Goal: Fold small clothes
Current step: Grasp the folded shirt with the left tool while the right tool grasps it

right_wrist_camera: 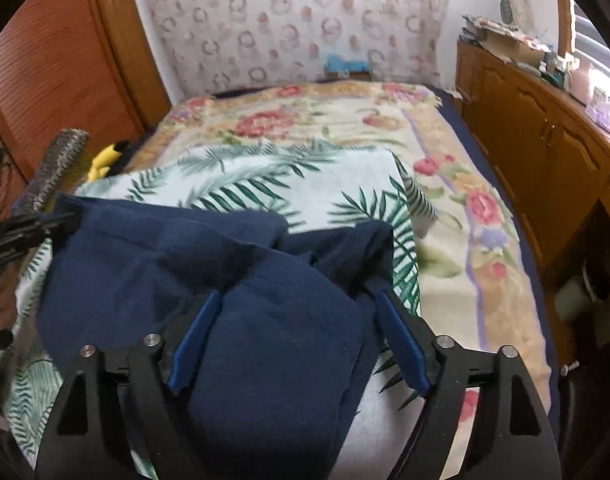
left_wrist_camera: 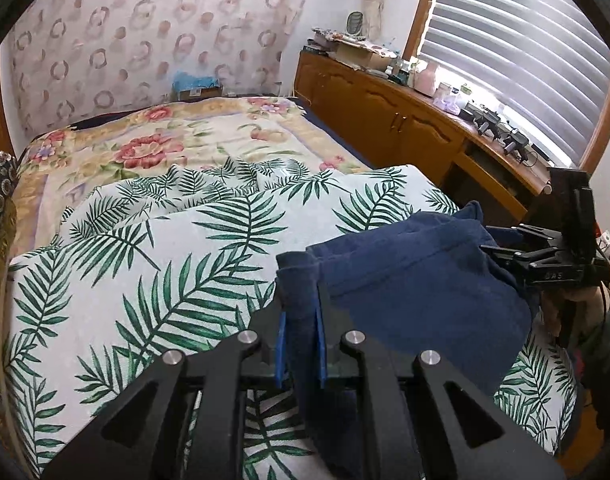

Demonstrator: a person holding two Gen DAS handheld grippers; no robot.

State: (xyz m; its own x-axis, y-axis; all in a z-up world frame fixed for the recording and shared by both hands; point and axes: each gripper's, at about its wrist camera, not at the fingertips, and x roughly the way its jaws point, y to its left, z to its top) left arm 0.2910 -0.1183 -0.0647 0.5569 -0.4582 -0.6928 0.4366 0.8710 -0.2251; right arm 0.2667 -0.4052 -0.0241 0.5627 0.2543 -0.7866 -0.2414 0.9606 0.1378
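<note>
A navy blue garment (left_wrist_camera: 417, 280) hangs between both grippers above a palm-leaf cloth (left_wrist_camera: 153, 264) on the bed. My left gripper (left_wrist_camera: 301, 304) is shut on one edge of the navy garment; its blue pads pinch a fold. The right gripper (left_wrist_camera: 501, 252) shows at the right of the left wrist view, at the garment's other edge. In the right wrist view the right gripper (right_wrist_camera: 297, 300) stands wide, its blue pads (right_wrist_camera: 401, 340) apart, with the navy garment (right_wrist_camera: 233, 272) bunched between them. The left gripper (right_wrist_camera: 45, 224) shows at the left, holding the cloth's corner.
The bed carries a floral blanket (right_wrist_camera: 457, 208) beyond the palm-leaf cloth (right_wrist_camera: 265, 184). A wooden cabinet (left_wrist_camera: 393, 116) with clutter runs along the right under window blinds. A wooden wardrobe (right_wrist_camera: 65, 60) stands left. Yellow and patterned items (right_wrist_camera: 105, 156) lie at the bed's left edge.
</note>
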